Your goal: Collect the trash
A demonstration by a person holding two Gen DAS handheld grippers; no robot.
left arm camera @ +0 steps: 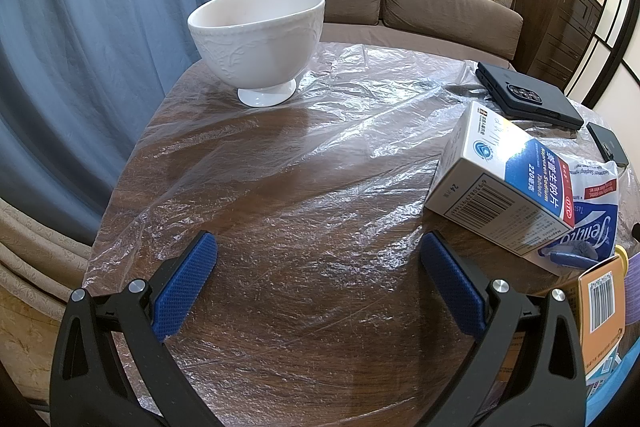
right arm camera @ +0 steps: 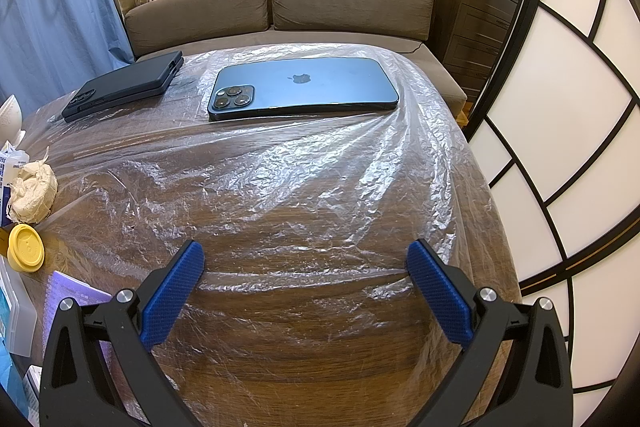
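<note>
Wooden table [left arm camera: 280,195] under crinkled plastic sheet [right arm camera: 320,167] (sofa [right arm camera: 280,11] behind, perhaps touching).

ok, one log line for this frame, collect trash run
phase: pre-grasp | left gripper: open, empty | right gripper: open, empty | trash seen: crumpled tissue on table, untouched

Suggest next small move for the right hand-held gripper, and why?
Probably swing the right hand-held gripper left toward the crumpled tissue. It is open and empty over the plastic sheet, and the tissue looks like the plainest trash; the blue phone ahead isn't.
</note>
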